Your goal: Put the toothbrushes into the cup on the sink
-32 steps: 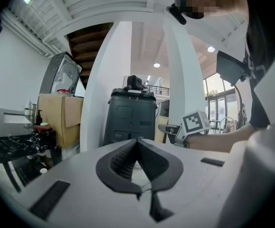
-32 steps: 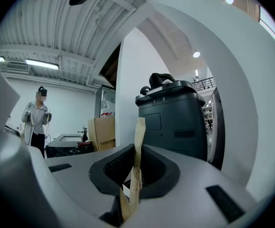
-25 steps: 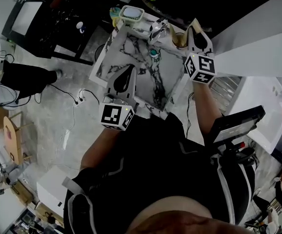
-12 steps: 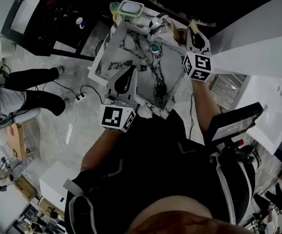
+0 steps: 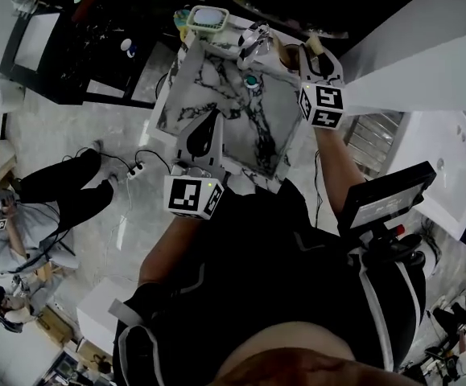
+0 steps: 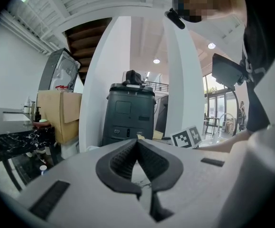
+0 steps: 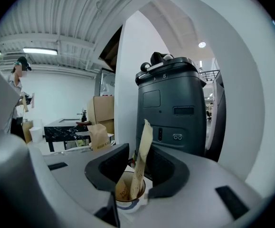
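Our right gripper [image 7: 138, 158] has just been opening its jaws, and the wrapped toothbrush [image 7: 143, 137] between them leans free in the cup [image 7: 128, 199] (no pad presses it). We judge that one delivered. Our left gripper [image 6: 137, 144] is clenched on nothing, above the marble counter [image 5: 257, 127].

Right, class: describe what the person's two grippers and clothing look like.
The left gripper and right gripper are light grey shells with dark ribbed pads lining the tongs. Each carries a cube of black-and-white square markers. The person wears a black top.
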